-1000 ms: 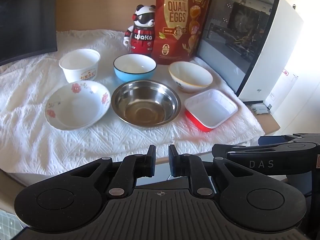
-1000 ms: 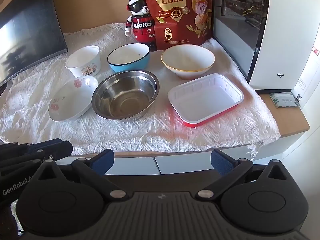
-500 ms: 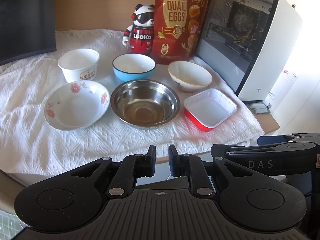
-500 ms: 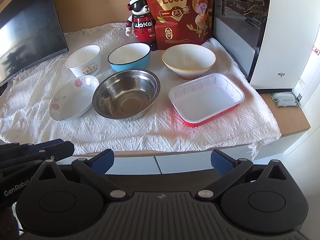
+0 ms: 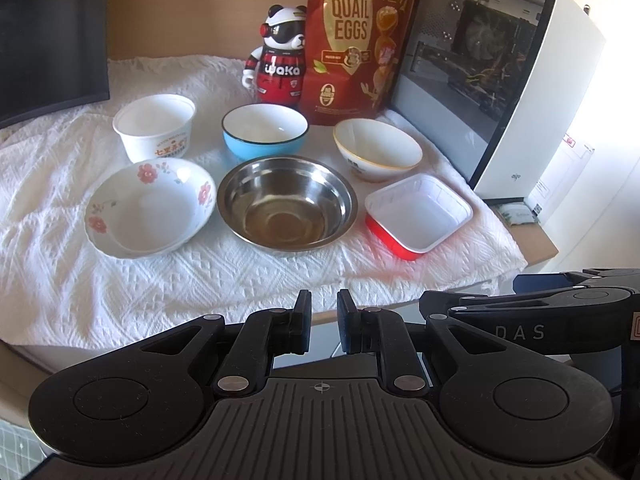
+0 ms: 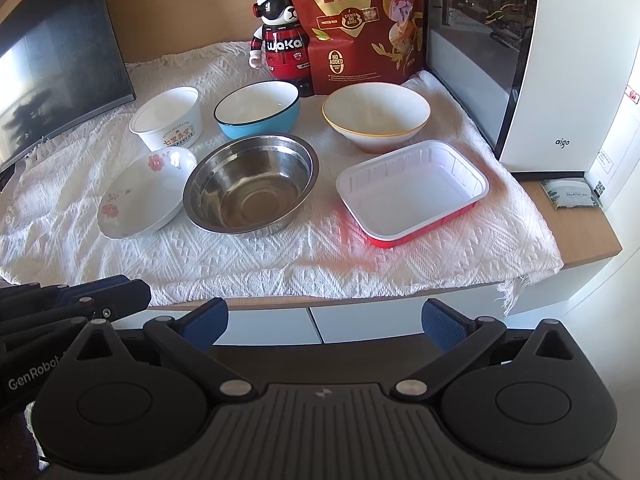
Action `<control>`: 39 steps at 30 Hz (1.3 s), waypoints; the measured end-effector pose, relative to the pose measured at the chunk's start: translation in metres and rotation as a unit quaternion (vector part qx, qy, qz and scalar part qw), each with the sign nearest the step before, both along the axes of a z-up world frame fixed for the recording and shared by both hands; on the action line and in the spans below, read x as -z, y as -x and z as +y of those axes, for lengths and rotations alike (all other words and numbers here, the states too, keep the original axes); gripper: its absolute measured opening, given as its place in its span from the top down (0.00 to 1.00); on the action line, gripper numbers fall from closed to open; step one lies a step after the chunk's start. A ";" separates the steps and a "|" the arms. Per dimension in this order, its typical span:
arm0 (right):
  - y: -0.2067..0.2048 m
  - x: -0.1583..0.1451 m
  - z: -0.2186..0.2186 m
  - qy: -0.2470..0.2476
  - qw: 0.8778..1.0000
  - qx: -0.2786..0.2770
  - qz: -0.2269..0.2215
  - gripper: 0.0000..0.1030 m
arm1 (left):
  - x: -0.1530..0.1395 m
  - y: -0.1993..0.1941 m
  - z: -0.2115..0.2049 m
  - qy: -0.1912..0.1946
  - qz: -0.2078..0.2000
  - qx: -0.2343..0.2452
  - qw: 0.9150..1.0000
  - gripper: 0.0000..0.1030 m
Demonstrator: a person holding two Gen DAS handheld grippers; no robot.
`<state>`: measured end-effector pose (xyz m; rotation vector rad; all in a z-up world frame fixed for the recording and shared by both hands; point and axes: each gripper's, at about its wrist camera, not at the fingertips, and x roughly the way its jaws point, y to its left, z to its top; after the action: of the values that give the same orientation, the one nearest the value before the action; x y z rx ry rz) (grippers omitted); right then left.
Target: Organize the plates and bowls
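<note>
A: What's on the cloth?

B: Six empty pieces in two rows on a white textured cloth [image 6: 248,256]. Back row: white paper bowl [image 6: 168,118], blue bowl [image 6: 258,108], cream bowl with gold rim [image 6: 376,114]. Front row: floral plate [image 6: 140,196], steel bowl [image 6: 250,188], red tray with white inside [image 6: 412,188].

A: Grippers?

B: Both off the table's front edge, well apart from the dishes, holding nothing. Left gripper [image 5: 324,308]: fingers nearly together, narrow gap. Right gripper [image 6: 324,316]: jaws spread wide.

A: Surroundings?

B: Wooden table. Panda figure [image 6: 280,48] and quail egg bag [image 6: 352,20] at the back edge, white PC case [image 6: 560,80] at the right edge, dark monitor [image 6: 60,76] at the left.
</note>
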<state>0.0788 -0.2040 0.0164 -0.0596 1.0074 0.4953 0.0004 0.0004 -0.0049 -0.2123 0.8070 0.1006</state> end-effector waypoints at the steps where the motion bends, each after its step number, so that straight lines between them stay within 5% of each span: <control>1: 0.000 0.000 0.000 0.000 1.000 0.000 0.000 0.00 | 0.000 0.000 0.000 0.000 0.000 0.000 1.000 0.83; 39: -0.004 0.000 0.009 0.005 1.000 -0.001 0.003 0.00 | 0.003 -0.006 0.015 0.012 0.014 -0.007 1.000 0.83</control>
<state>0.0825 -0.1947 0.0159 -0.0675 1.0163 0.4927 0.0065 0.0154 -0.0081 -0.2405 0.8350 0.1073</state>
